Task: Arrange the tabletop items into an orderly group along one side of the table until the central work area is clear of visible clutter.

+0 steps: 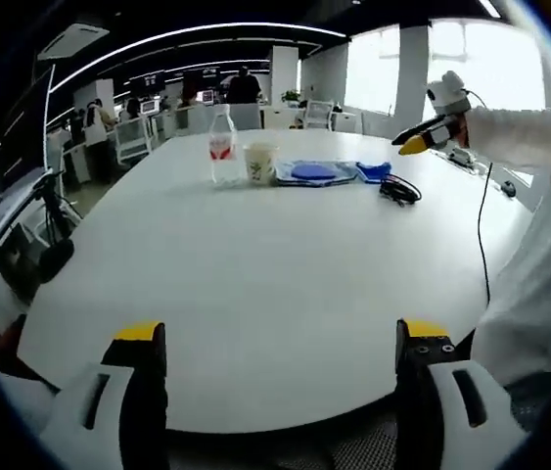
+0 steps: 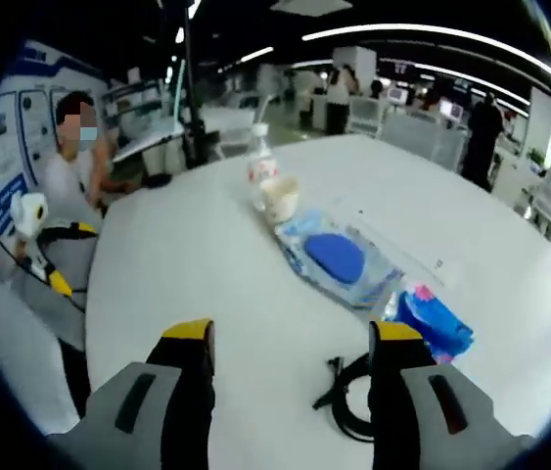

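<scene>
On the white table (image 1: pixel 255 284), a clear water bottle (image 1: pixel 223 147) with a red label, a paper cup (image 1: pixel 259 162), a flat blue packet (image 1: pixel 314 173), a crumpled blue cloth (image 1: pixel 374 170) and a coiled black cable (image 1: pixel 399 189) lie in a row at the far side. My left gripper (image 1: pixel 281 333) is open over the near edge, well short of them. My right gripper (image 2: pixel 292 333) is open just above the black cable (image 2: pixel 348 392), with the blue cloth (image 2: pixel 432 318), blue packet (image 2: pixel 339 259), cup (image 2: pixel 280 199) and bottle (image 2: pixel 261 171) beyond.
A thin black cord (image 1: pixel 485 235) runs over the table's right edge beside a white sleeve (image 1: pixel 539 284). A seated person (image 2: pixel 65 196) is at the table's left edge in the right gripper view. Office chairs (image 1: pixel 133 137) and desks stand behind the table.
</scene>
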